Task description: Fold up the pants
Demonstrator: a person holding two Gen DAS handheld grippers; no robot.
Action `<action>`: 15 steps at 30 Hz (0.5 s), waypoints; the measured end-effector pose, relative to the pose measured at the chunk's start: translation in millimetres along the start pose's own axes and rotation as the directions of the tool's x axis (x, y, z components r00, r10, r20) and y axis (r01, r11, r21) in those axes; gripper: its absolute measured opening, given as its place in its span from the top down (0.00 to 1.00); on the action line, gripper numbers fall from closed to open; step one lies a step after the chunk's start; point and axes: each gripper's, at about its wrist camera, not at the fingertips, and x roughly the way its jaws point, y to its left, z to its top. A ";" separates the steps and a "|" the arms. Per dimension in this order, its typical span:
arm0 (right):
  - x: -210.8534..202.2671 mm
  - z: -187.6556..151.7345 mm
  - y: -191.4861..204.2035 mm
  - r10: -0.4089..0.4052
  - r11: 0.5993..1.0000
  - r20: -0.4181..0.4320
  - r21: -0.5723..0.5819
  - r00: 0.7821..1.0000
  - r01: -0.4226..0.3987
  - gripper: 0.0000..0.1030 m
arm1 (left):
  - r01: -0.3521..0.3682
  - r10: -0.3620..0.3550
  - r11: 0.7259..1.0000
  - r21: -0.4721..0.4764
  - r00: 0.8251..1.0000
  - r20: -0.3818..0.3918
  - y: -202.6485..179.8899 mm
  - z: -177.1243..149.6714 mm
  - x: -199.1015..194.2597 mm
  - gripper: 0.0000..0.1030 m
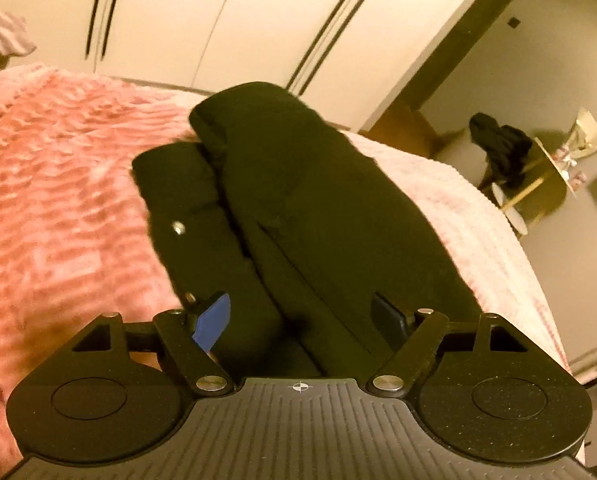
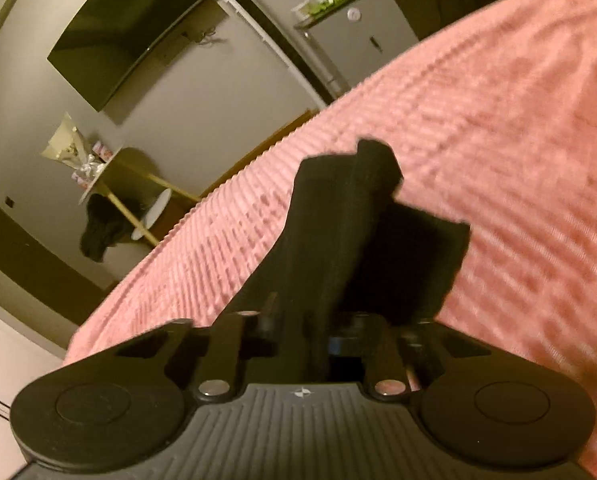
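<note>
Black pants (image 1: 298, 184) lie in a long folded bundle on a pink ribbed bedspread (image 1: 58, 184). A metal button (image 1: 177, 228) shows on the lower layer at the left. My left gripper (image 1: 300, 318) hangs over the near end of the bundle, jaws wide open, its blue pad (image 1: 214, 322) at the left and nothing pinched between the fingers. In the right wrist view, a fold of the same black pants (image 2: 338, 216) rises from my right gripper (image 2: 318, 332), which is shut on the cloth; its fingertips are hidden by the fabric.
The bedspread (image 2: 498, 128) covers the bed on all sides of the pants. Pale wardrobe doors (image 1: 258, 20) stand behind the bed. Beyond the bed edge are a small round table (image 2: 110, 184) with dark clothing (image 2: 98, 236) draped below it, and a wall-mounted TV (image 2: 130, 32).
</note>
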 end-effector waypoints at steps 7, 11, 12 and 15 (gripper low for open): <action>3.5 -0.5 -14.1 0.010 0.996 -0.049 0.093 0.999 -0.006 0.86 | -0.011 0.011 1.000 0.002 1.000 -0.016 12.6 7.5 47.9 0.27; 4.0 3.2 -12.2 0.011 0.997 -0.059 0.071 0.998 -0.007 0.86 | 0.018 -0.018 0.999 -0.031 1.000 0.010 12.9 17.5 58.0 0.28; 3.9 4.4 -12.7 0.012 0.997 -0.058 0.079 0.998 -0.008 0.86 | 0.007 -0.006 0.999 -0.034 1.000 0.006 12.3 21.6 64.0 0.27; 6.3 7.5 -16.5 0.018 0.993 -0.056 0.114 0.998 -0.011 0.85 | 0.008 -0.009 0.998 -0.063 1.000 -0.015 12.9 28.9 78.2 0.25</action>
